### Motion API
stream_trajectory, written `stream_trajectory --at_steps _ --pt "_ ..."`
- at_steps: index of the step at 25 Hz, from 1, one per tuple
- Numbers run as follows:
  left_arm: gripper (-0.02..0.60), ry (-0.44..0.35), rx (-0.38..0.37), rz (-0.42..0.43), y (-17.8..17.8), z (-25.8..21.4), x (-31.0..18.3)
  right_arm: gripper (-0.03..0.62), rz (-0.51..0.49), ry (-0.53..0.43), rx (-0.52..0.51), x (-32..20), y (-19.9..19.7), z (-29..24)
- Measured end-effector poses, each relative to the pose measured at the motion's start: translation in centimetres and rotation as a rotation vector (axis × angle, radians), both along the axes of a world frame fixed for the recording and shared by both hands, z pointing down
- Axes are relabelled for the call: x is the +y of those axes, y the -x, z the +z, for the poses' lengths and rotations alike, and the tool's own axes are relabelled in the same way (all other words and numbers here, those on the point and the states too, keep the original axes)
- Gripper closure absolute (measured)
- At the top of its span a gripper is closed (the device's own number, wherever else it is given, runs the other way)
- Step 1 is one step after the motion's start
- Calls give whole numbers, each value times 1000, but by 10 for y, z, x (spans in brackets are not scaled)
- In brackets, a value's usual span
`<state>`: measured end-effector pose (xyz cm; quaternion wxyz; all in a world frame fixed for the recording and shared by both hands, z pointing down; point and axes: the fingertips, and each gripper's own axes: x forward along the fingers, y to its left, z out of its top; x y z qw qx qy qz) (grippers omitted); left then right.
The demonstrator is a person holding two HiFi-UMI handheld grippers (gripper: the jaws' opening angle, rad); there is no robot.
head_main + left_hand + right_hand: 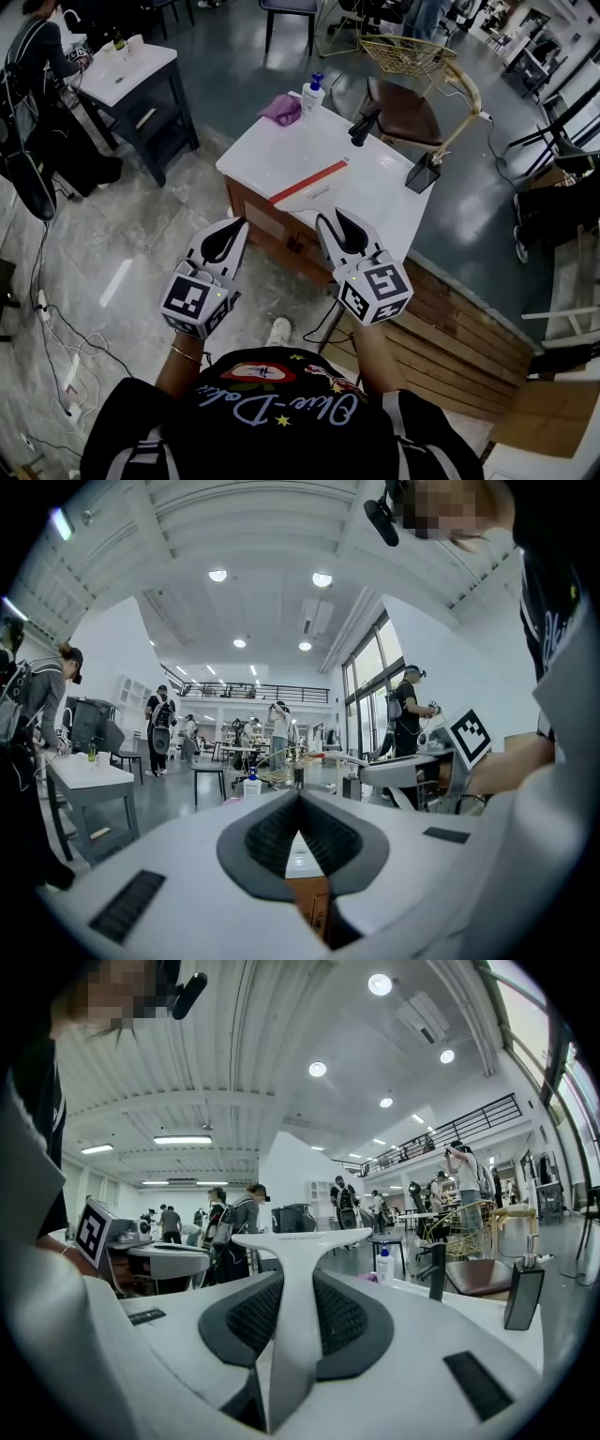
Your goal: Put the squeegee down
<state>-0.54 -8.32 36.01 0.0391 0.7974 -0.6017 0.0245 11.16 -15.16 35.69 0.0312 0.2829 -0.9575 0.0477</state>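
My right gripper (328, 219) is shut on the white handle of the squeegee (309, 184). Its white and red blade reaches out over the near part of the white table (375, 192); whether it touches the top I cannot tell. In the right gripper view the squeegee (302, 1239) stands as a white T between the dark ribbed pads (347, 1321), which press on its stem. My left gripper (241, 223) hovers level to the left, short of the table's near edge, shut with nothing in it. Its pad tips meet in the left gripper view (298, 796).
On the table's far side stand a pump bottle (312, 94), a purple cloth (281, 110), a black tool (364, 124) and a black box (422, 173). A chair with a gold wire basket (408, 54) is behind. A dark side table (127, 77) stands far left.
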Motion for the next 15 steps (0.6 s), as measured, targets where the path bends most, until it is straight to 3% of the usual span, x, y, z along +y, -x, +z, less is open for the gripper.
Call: stream_trajectory --at_steps 15 --pt "584 -7 1 -56 5 0 -18 505 -49 -13 -9 -25 9 -2"
